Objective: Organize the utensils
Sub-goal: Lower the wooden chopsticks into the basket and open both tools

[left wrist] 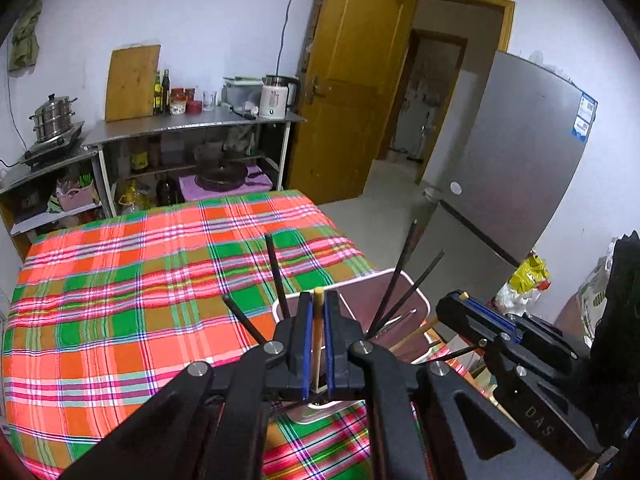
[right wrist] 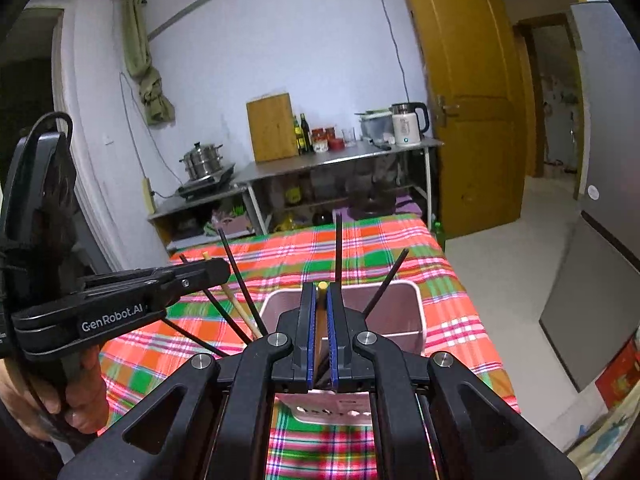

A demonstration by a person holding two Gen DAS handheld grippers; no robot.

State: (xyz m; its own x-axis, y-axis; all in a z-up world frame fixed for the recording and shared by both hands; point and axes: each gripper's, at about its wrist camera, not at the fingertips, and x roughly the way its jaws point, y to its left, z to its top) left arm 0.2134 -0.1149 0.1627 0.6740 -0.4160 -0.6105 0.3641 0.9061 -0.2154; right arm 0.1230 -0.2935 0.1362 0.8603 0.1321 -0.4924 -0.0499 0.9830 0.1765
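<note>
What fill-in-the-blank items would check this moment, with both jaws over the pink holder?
1. The left gripper is shut on a ____-coloured chopstick.
2. The pink holder stands on a ____ tablecloth.
3. The loose sticks leaning in the holder are ____ in colour.
4. Each gripper holds ____ chopstick.

Missing words: wood; plaid; black; one

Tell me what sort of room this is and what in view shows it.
Most likely a modest home kitchen. A steel steamer pot sits on a cooktop, an electric kettle and oil bottles stand on a metal counter, and a fridge stands by the open door.
</note>
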